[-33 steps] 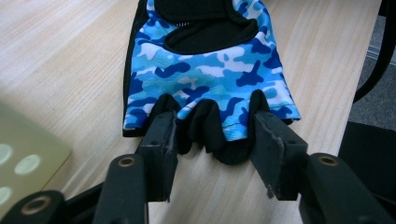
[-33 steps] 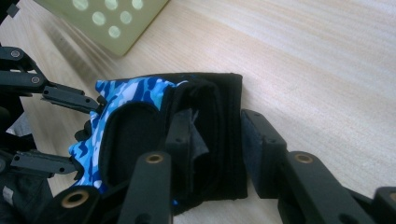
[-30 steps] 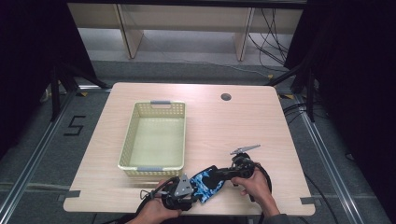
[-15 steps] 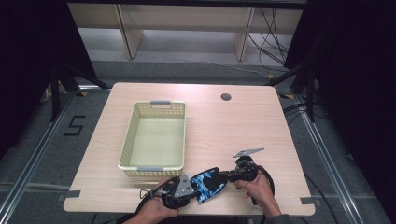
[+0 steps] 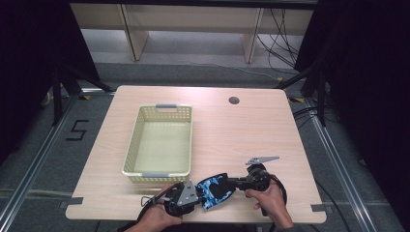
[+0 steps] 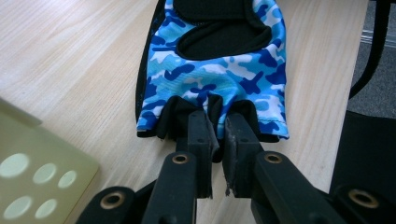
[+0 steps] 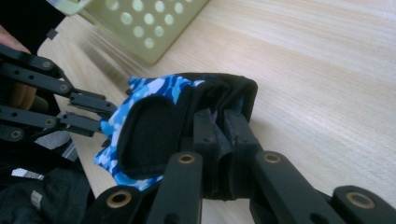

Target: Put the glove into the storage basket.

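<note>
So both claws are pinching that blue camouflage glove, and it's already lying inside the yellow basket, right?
Not quite. Both claws, left and right, do pinch the blue camouflage glove, but it is not in the yellow basket. The high view shows it outside, near the table's front edge, beside the basket's near right corner.

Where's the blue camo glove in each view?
High view: glove at the table's near edge, between both hand-held grippers.
Left gripper view: top centre, hem pinched in the jaws.
Right gripper view: centre-left, black edge pinched.
Shared landmark: the basket.
</note>
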Demonstrator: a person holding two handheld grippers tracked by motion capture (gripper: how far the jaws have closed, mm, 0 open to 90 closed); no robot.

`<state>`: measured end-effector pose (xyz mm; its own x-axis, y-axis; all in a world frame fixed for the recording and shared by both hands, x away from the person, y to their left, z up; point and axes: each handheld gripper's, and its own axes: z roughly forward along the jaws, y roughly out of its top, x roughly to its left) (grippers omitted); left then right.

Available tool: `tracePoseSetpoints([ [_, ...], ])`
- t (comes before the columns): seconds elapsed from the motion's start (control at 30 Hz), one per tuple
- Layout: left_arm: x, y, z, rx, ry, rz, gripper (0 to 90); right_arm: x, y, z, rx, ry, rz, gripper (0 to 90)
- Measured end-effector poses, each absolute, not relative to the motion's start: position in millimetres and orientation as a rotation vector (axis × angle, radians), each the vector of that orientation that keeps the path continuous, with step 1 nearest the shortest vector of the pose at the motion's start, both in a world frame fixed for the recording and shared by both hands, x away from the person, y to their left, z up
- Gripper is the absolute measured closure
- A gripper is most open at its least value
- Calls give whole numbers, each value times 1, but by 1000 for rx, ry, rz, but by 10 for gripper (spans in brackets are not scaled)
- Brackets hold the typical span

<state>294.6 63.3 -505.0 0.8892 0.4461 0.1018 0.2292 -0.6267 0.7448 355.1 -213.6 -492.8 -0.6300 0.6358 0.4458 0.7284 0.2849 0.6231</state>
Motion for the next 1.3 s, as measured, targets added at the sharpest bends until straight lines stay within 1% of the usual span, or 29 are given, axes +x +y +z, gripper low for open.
tracePoseSetpoints([
  [0.07,294,65,-503,2254,490,339,821,350,-211,-489,-1303,-2381,-1269,852],
  [0.13,292,67,-501,2251,479,343,821,348,-213,-487,-1260,-2414,-1317,852],
  [0.23,290,68,-497,2257,457,358,820,341,-212,-483,-1290,-2390,-1320,852],
  [0.67,281,75,-483,2246,423,360,818,322,-210,-462,-1219,-2442,-1423,852],
  [0.73,280,76,-483,2222,428,343,819,318,-208,-459,-1249,-2398,-1408,852],
  [0.83,280,80,-477,2239,401,376,818,316,-206,-454,-1226,-2407,-1425,853],
  [0.87,279,80,-477,2216,426,360,819,316,-206,-452,-1210,-2428,-1443,853],
  [1.03,278,86,-466,2212,413,387,819,313,-201,-439,-1163,-2444,-1487,853],
  [1.07,278,89,-462,2237,403,381,819,312,-199,-436,-1170,-2433,-1484,853],
  [1.13,279,91,-456,2226,400,408,818,311,-197,-431,-1148,-2443,-1488,853],
  [1.3,283,99,-444,2234,408,414,818,316,-192,-425,-1088,-2476,-1526,854],
])
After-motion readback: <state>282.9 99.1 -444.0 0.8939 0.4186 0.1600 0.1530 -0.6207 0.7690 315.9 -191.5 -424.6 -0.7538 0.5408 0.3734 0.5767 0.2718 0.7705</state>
